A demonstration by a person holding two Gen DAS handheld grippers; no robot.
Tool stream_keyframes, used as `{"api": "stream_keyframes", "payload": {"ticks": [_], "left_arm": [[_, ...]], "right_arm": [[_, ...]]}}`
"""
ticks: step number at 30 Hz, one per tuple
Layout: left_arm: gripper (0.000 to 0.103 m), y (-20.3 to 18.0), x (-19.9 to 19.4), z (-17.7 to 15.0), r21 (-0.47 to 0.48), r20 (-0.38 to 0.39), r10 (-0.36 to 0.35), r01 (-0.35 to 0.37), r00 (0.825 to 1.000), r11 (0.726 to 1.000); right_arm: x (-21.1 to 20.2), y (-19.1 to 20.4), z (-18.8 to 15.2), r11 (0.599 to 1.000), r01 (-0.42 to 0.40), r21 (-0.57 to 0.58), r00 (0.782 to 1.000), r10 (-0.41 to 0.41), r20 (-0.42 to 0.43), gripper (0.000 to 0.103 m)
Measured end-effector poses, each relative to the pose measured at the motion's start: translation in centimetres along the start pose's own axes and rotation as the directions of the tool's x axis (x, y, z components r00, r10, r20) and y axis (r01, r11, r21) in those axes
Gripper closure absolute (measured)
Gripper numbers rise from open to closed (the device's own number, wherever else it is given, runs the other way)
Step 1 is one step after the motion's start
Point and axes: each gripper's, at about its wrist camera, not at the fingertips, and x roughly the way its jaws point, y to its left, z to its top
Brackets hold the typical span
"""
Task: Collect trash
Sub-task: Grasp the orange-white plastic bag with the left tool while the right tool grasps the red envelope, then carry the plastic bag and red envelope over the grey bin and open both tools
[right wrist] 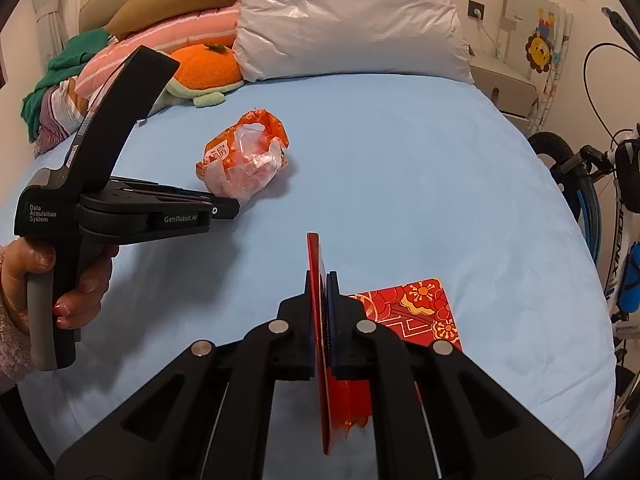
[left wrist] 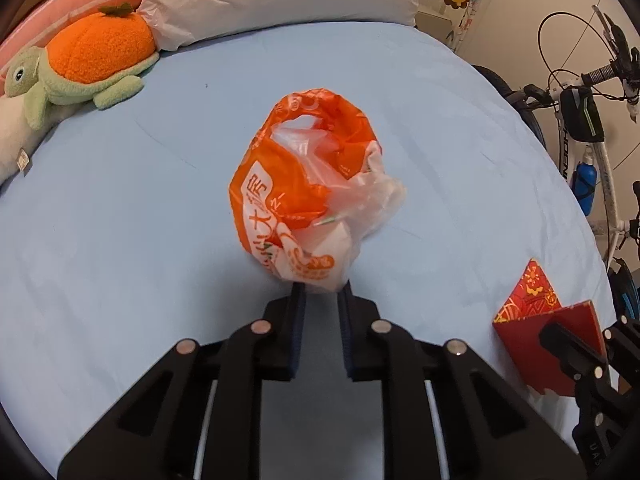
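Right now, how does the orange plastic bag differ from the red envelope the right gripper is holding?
The orange plastic bag is crumpled and puffy; the red envelope is flat and stiff. The bag rests on the blue bedsheet, with the left gripper at its near edge; the envelope stands on edge, clamped in the right gripper. Both carry printed designs.

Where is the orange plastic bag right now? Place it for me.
The orange plastic bag lies mid-bed on the blue sheet, its near end between the left hand-held gripper fingertips, left of the red envelope.
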Motion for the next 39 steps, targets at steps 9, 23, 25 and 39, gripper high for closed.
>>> {"api": "stream_keyframes", "payload": {"ticks": [9, 23, 25, 39], "left_arm": [[0.089, 0.1, -3.3, -0.5, 0.032, 0.037, 0.012, -0.013, 0.999, 0.999], [0.089, 4.8, -14.6, -5.2, -0.031, 0.087, 0.054, -0.052, 0.995, 0.998], [0.089, 5.8, -16.6, -6.2, -0.045, 0.097, 0.067, -0.063, 0.993, 0.997], [0.089, 13.4, -31.5, -16.6, -0.184, 0.192, 0.186, -0.151, 0.964, 0.971]], "right_arm": [[-1.6, 0.5, 0.5, 0.999, -0.024, 0.026, 1.000, 0.023, 0.013, 0.101], [-7.4, 6.7, 2.1, 0.997, -0.079, -0.009, 0.995, 0.079, 0.055, 0.101], [-8.4, 8.2, 2.2, 0.996, -0.090, -0.022, 0.994, 0.091, 0.059, 0.101], [-15.8, 21.9, 2.5, 0.967, -0.191, -0.170, 0.972, 0.210, 0.103, 0.101]]}}
